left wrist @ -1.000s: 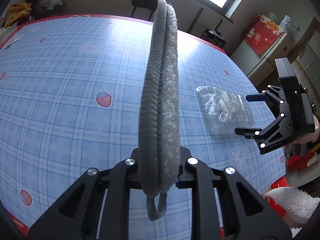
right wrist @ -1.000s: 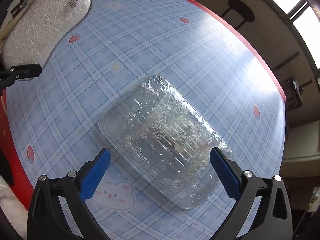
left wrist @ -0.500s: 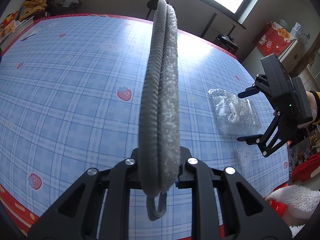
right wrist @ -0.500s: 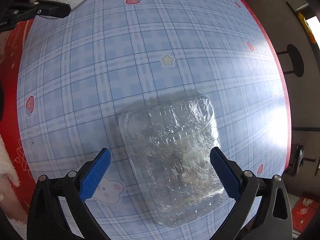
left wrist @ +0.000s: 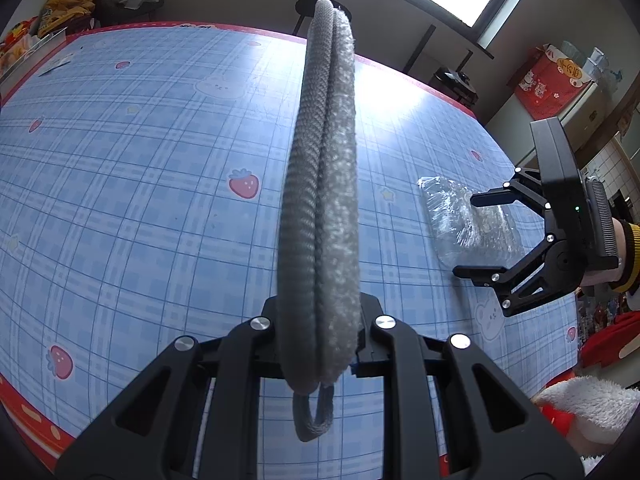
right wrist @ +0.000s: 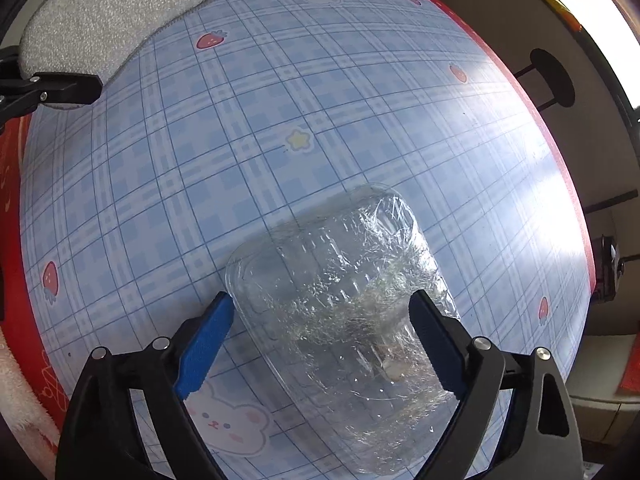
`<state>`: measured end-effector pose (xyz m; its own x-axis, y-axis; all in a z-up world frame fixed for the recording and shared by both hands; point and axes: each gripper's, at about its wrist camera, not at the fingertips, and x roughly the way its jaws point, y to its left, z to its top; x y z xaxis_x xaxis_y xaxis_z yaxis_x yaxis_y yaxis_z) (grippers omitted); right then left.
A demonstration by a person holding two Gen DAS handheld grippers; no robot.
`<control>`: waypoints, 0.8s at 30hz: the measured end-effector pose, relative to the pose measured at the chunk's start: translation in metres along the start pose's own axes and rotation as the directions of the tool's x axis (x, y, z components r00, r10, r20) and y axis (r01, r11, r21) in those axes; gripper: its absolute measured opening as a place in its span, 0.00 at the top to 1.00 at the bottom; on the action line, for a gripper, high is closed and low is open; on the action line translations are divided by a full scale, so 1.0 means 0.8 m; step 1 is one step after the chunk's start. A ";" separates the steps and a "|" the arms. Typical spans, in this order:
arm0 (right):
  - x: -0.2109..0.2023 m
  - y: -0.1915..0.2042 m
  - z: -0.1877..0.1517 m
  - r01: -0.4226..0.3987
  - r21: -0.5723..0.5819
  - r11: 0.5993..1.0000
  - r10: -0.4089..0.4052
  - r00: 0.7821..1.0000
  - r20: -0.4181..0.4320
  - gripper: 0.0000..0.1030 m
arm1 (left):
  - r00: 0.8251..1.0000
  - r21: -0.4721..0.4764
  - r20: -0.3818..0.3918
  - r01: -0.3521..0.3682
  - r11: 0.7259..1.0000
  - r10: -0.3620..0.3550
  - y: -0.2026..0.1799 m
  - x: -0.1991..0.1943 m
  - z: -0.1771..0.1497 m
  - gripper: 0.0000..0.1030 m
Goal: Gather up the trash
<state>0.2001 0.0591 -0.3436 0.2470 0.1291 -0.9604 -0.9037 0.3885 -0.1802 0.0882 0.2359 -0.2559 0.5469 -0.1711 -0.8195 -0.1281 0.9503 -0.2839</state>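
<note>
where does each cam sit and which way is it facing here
Left wrist: sits on the left claw, looks steeply down across the blue plaid table; claw shut on a grey insole; right claw and sleeve at right.
Right wrist: sits on the right claw, looks almost straight down at the clear plastic container between its closing blue pads.
Shared: table, container, insole, the other claw.
</note>
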 end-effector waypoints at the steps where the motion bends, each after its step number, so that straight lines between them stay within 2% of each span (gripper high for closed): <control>1: 0.001 -0.008 0.005 0.007 -0.002 1.000 -0.007 1.000 0.001 0.15 | 1.000 0.000 0.000 0.003 1.000 -0.003 0.000 -0.001 0.000 0.80; 4: -0.004 -0.007 0.008 0.010 0.025 1.000 -0.010 1.000 0.000 0.16 | 1.000 0.010 0.000 0.014 1.000 -0.014 -0.001 -0.003 -0.002 0.80; 6: -0.013 -0.016 0.011 -0.002 0.099 0.995 0.001 1.000 0.004 0.23 | 1.000 0.020 -0.001 0.024 0.999 -0.024 -0.005 -0.005 -0.001 0.80; 11: -0.019 -0.009 0.027 0.032 0.139 0.990 -0.031 0.999 -0.009 0.22 | 0.999 0.025 -0.024 0.046 0.999 -0.045 -0.008 0.000 0.003 0.80; 14: -0.035 -0.018 0.023 -0.041 0.226 0.973 0.033 0.999 0.039 0.22 | 0.997 0.049 -0.046 0.063 0.997 -0.061 -0.018 0.009 0.010 0.80; 18: -0.065 -0.054 -0.010 -0.109 0.401 0.910 0.057 0.989 0.140 0.19 | 0.992 0.099 -0.081 0.107 0.989 -0.099 -0.045 0.032 0.032 0.80; 22: -0.079 -0.089 -0.060 -0.136 0.563 0.815 0.040 0.983 0.180 0.19 | 0.979 0.131 -0.133 0.170 0.977 -0.152 -0.089 0.067 0.060 0.80; 24: -0.081 -0.102 -0.087 -0.157 0.638 0.754 0.036 0.979 0.198 0.19 | 0.975 0.165 -0.152 0.184 0.969 -0.160 -0.115 0.084 0.073 0.80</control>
<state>0.2333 -0.0443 -0.2814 0.2785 0.3215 -0.9050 -0.4969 0.8546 0.1507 0.1850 0.1525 -0.2560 0.4282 -0.3581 -0.8297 0.1130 0.9322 -0.3440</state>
